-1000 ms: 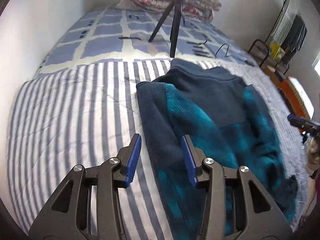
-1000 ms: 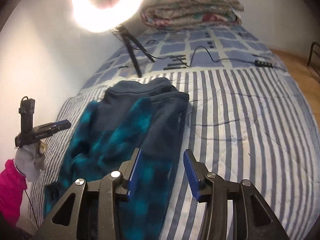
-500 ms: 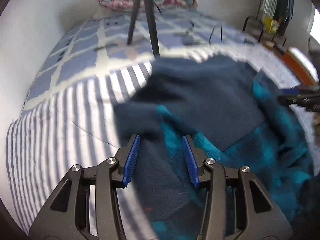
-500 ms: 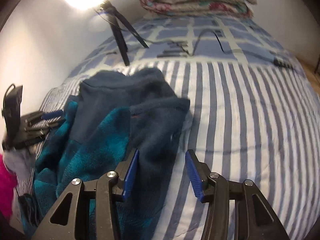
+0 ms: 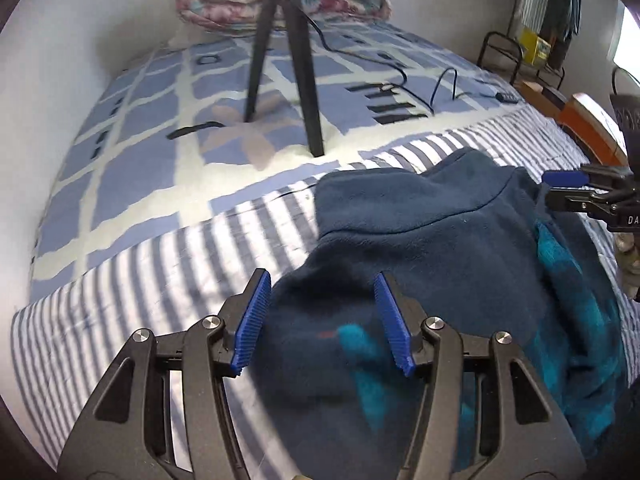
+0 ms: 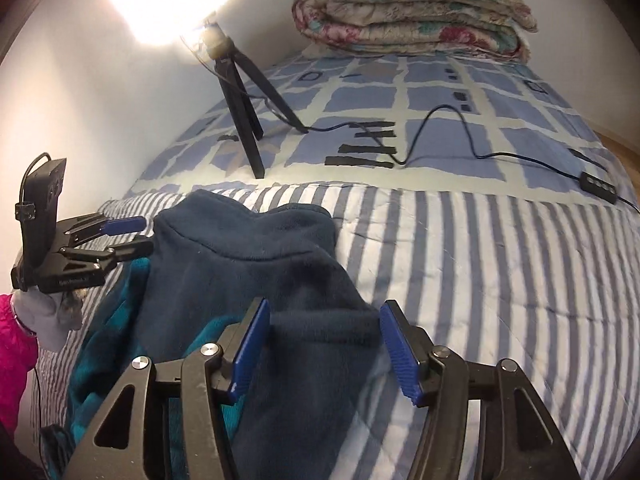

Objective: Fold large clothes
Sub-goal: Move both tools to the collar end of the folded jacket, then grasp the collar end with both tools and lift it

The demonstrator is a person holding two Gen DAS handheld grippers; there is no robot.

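Observation:
A navy and teal fleece jacket lies on the striped bedspread, collar end toward the tripod. My left gripper hovers low over the jacket's left shoulder edge. Its jaws are opening; navy fleece lies below and between the blue pads, which do not press on it. My right gripper hangs over the jacket's right edge. Its jaws are opening too, and fleece sits between its pads without contact. Each gripper shows at the other view's edge, beside the collar.
A ring light on a black tripod stands on the blue patchwork sheet beyond the jacket. Its cable and remote trail right. A folded floral quilt lies at the wall. A gloved hand and a pink sleeve are at the left.
Both grippers have moved forward along the jacket toward its collar end and sunk closer to it. Both pairs of jaws stand wider than before.

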